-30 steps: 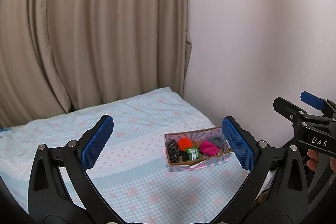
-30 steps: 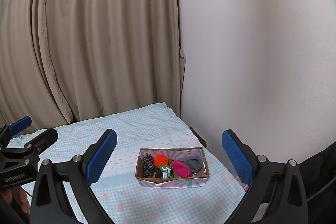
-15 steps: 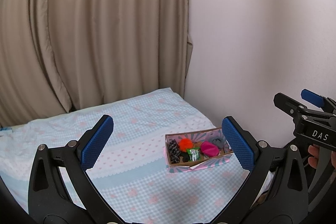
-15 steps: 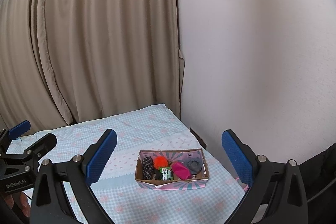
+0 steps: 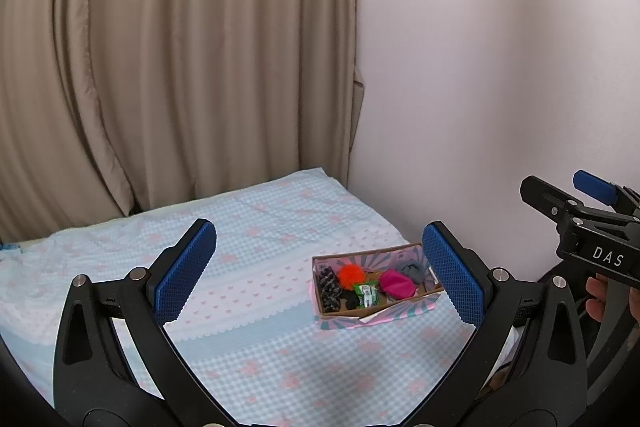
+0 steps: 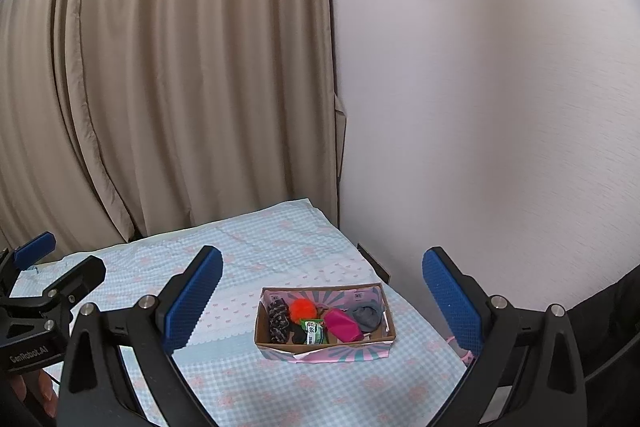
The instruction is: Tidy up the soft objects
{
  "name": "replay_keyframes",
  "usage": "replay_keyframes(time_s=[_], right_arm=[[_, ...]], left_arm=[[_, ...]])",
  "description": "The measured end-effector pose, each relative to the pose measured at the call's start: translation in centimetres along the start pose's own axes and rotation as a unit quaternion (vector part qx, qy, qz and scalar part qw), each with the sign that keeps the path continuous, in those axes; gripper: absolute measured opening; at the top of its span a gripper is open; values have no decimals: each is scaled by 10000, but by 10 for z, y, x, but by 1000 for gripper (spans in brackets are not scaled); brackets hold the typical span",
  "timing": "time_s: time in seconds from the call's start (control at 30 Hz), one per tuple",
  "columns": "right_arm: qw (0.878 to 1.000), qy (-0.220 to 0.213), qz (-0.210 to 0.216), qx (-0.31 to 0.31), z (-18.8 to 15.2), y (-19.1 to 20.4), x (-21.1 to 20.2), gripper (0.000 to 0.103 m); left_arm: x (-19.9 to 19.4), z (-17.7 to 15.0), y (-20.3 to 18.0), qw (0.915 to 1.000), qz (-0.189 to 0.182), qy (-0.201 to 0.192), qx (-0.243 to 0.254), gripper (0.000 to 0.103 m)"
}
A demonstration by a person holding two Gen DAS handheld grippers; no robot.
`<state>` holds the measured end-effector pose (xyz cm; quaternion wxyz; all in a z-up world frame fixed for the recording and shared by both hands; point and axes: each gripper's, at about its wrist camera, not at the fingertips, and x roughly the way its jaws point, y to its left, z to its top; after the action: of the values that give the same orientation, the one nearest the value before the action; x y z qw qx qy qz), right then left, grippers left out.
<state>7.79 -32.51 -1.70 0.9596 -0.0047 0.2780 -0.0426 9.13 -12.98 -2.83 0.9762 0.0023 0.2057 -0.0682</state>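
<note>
A shallow cardboard box [image 5: 400,309] [image 6: 324,347] sits on the bed near the wall. In it lie a dark patterned piece [image 6: 277,321], an orange pom-pom [image 6: 302,309], a green packet [image 6: 313,332], a pink soft item [image 6: 344,325] and a grey one [image 6: 366,315]. My left gripper [image 5: 320,269] is open and empty, held above the bed short of the box. My right gripper [image 6: 322,297] is open and empty, held back from the box. Each gripper shows at the edge of the other's view.
The bed has a light blue checked cover with pink hearts [image 5: 260,267]. Beige curtains [image 5: 180,47] hang behind it. A white wall [image 6: 480,107] runs along the bed's right side, close to the box.
Both grippers have drifted slightly; the box sits a little lower in the right wrist view. Both grippers stay open and empty.
</note>
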Motion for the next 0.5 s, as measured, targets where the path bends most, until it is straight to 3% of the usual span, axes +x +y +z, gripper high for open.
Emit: replay_keyframes(time_s=[0.5], right_arm=[[10000, -43, -9, 8, 1, 3, 1, 100]], left_arm=[[-1, -1, -1, 10000, 70, -44, 30, 103]])
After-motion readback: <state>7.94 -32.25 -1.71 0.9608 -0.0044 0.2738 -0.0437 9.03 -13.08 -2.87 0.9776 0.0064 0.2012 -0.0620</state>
